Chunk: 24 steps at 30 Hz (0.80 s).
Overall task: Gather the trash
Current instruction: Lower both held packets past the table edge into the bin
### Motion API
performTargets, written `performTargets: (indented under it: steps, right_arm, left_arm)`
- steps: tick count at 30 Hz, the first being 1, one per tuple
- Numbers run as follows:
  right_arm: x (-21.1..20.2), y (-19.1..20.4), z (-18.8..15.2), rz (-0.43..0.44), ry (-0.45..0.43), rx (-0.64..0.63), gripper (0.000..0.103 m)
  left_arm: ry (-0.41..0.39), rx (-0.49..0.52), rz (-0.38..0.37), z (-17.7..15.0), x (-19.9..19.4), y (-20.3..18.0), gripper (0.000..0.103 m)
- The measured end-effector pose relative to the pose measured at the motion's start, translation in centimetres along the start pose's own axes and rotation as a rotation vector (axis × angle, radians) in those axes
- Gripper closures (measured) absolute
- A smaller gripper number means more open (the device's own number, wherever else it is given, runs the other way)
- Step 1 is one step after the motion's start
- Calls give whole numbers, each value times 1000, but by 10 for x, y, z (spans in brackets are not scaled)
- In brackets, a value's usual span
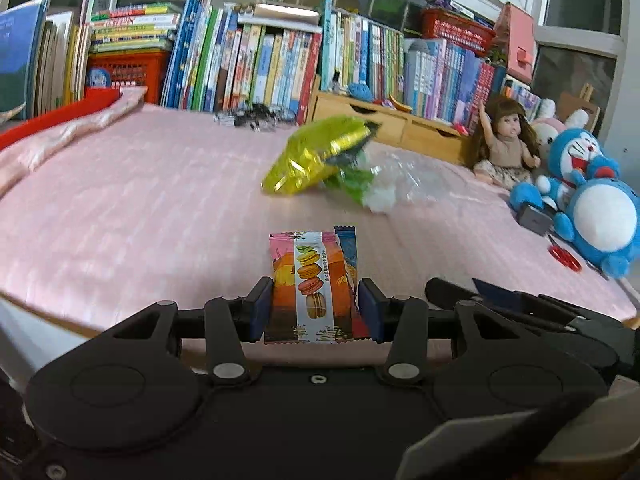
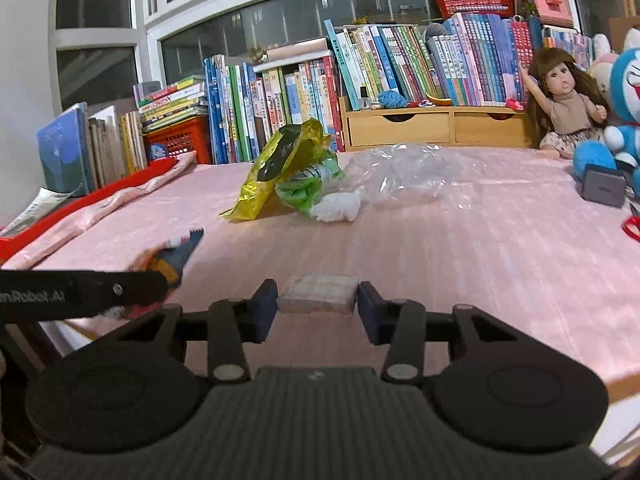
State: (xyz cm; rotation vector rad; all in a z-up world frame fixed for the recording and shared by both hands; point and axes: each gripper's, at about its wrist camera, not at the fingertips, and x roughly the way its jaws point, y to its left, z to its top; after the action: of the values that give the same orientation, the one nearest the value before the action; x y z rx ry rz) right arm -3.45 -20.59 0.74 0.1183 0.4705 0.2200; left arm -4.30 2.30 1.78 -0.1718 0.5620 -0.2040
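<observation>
My left gripper point(image 1: 316, 304) is shut on a pink-and-orange macaron snack wrapper point(image 1: 308, 280), with a blue wrapper point(image 1: 349, 246) pressed behind it, above the near edge of the pink bed cover point(image 1: 140, 208). From the right wrist view the same wrappers point(image 2: 172, 256) show at the left. My right gripper point(image 2: 317, 300) is shut on a small clear packet point(image 2: 318, 294) that fills the gap between its pads. Farther back lies a pile: a yellow-green foil bag point(image 2: 276, 168), a green bag point(image 2: 308, 192), a white tissue wad point(image 2: 336, 206) and a clear plastic bag point(image 2: 408, 176).
Rows of books point(image 2: 400, 64) and a wooden drawer box point(image 2: 436, 128) line the back. A doll point(image 2: 564, 100), a blue plush point(image 1: 592, 208), a grey box point(image 2: 604, 188) and red scissors point(image 1: 564, 258) sit at the right. A red tray with pink cloth point(image 2: 120, 196) lies at the left.
</observation>
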Motion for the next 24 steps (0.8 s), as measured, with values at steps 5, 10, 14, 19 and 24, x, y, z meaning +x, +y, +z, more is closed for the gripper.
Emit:
performTargets:
  steps: [5, 10, 14, 19, 24]
  right_arm:
    - [-29, -1, -16, 37, 10, 23, 54]
    - [-45, 0, -35, 59, 64, 19, 54]
    - [-46, 2, -58, 63, 141, 8, 54]
    - [-44, -1, -83, 59, 233, 29, 54]
    - [-44, 3, -105, 56, 316, 8, 53]
  left_arm:
    - [49, 22, -30, -17, -18, 0, 59]
    - [120, 55, -35, -35, -27, 0, 59]
    - [201, 63, -39, -54, -28, 2, 59]
    - [298, 62, -39, -78, -22, 5, 60]
    - [407, 66, -38, -102, -14, 7, 60]
